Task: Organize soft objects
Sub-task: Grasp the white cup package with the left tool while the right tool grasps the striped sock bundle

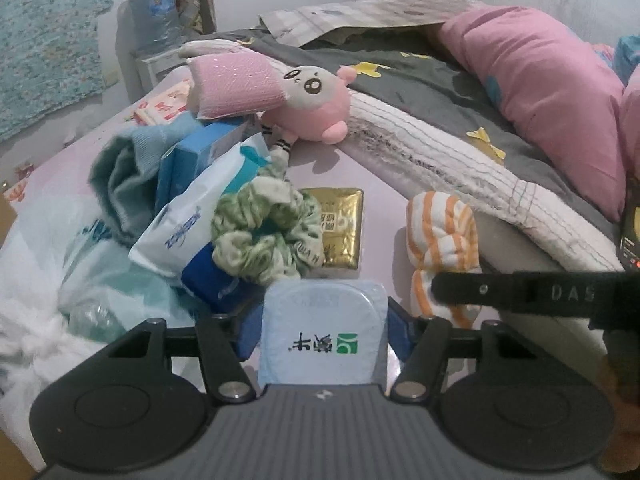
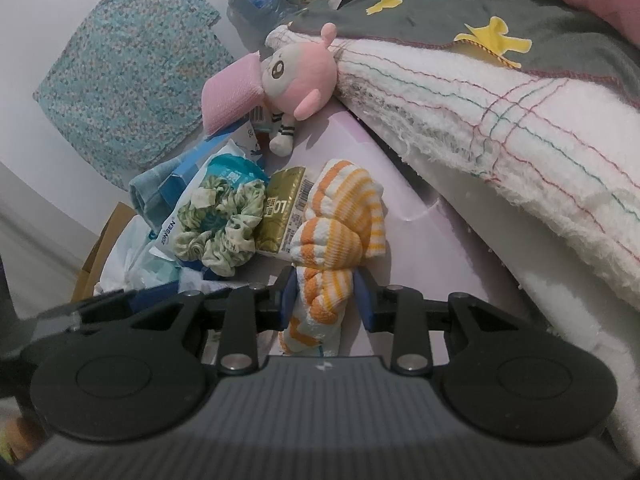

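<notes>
My left gripper [image 1: 324, 328] is shut on a pale blue packet with a green logo [image 1: 324, 332], low over the bed. Beyond it lie a green scrunchie [image 1: 268, 232], a gold packet [image 1: 340, 228] and a pink plush doll [image 1: 312, 100]. My right gripper [image 2: 324, 300] has its jaws around the near end of an orange-and-white striped cloth [image 2: 340, 224] that lies on the pink sheet; the pads look close to touching it. The right gripper's finger [image 1: 500, 292] also shows in the left wrist view beside the striped cloth [image 1: 440, 236].
A pile at the left holds a teal cloth [image 1: 120, 176], blue boxes [image 1: 192, 160], a white wipes pack [image 1: 192, 220] and a pink sponge [image 1: 236, 84]. A white towel and grey blanket [image 1: 440, 152] with a pink pillow [image 1: 552, 92] rise at the right.
</notes>
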